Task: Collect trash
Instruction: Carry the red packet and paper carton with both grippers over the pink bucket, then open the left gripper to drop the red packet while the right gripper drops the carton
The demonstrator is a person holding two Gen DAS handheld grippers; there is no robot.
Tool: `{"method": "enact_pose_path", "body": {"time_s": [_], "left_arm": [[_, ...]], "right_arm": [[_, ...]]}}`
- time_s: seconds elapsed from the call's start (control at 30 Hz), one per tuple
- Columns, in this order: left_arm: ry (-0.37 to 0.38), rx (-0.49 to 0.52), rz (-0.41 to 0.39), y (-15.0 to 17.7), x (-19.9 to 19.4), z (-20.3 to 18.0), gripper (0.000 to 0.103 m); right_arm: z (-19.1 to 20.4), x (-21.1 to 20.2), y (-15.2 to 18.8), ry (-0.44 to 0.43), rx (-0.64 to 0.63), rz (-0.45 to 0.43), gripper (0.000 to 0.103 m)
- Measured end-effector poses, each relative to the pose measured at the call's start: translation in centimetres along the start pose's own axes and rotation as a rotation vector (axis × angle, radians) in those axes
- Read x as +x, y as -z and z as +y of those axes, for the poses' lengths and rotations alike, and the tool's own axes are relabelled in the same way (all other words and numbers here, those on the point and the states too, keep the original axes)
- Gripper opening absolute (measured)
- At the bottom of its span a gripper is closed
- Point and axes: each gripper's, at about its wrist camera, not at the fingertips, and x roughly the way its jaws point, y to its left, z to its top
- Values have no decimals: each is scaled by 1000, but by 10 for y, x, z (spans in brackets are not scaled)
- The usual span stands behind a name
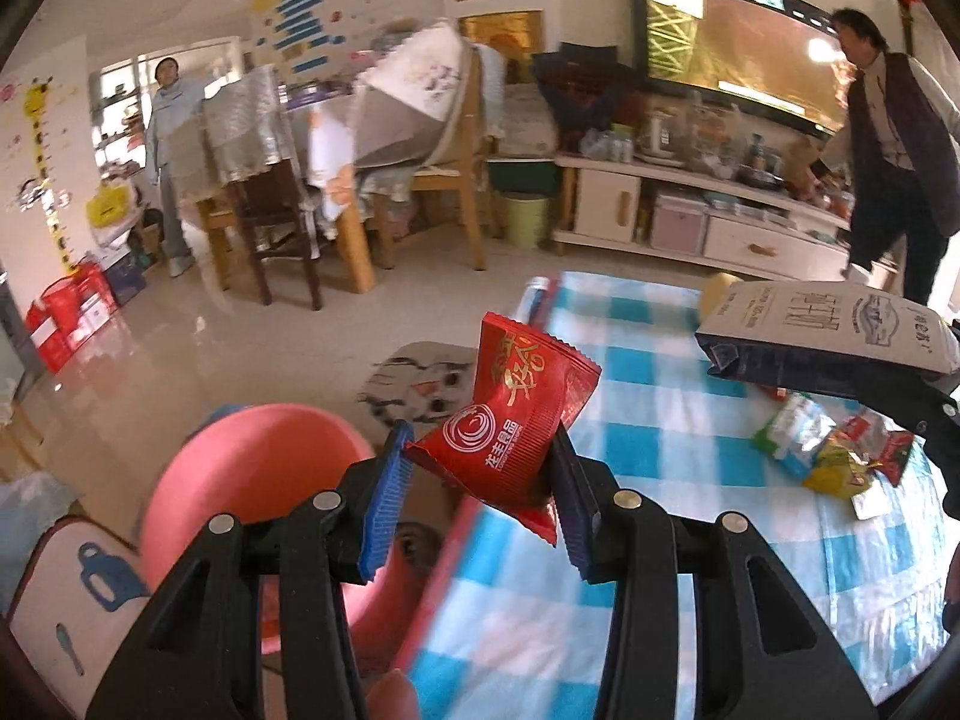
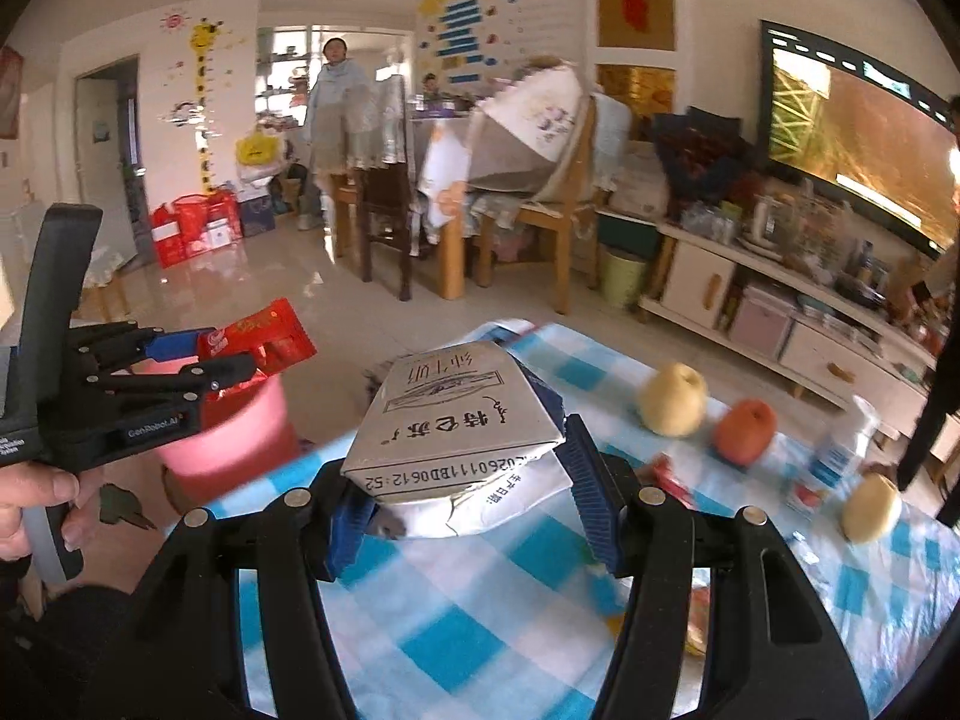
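Note:
My left gripper (image 1: 480, 474) is shut on a red snack wrapper (image 1: 516, 414) and holds it in the air beside the table edge, just above and right of a pink bin (image 1: 252, 480). In the right wrist view the left gripper (image 2: 228, 360) with the wrapper (image 2: 258, 339) hangs over the pink bin (image 2: 234, 426). My right gripper (image 2: 468, 480) is shut on a flattened grey milk carton (image 2: 456, 420) above the blue checked tablecloth (image 2: 480, 630). The carton also shows in the left wrist view (image 1: 828, 324).
More wrappers (image 1: 834, 450) lie on the tablecloth (image 1: 660, 438). Two pears (image 2: 672, 399) and an orange fruit (image 2: 744, 429) sit on the table with a small bottle (image 2: 840, 450). Chairs, a TV cabinet and two people stand beyond.

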Motion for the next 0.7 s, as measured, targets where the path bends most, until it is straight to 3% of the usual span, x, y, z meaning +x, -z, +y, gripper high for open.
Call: {"method": "enact_pose_path", "body": {"time_s": [0.4,0.7], "left_arm": [[-141,-100,45,19,8,135,46],[-161,-150,104,37,41,184,46]], "right_arm": [[114,67,-50,-170,-82,14,60],[170,116,-61,-227,-116,72,60]]}}
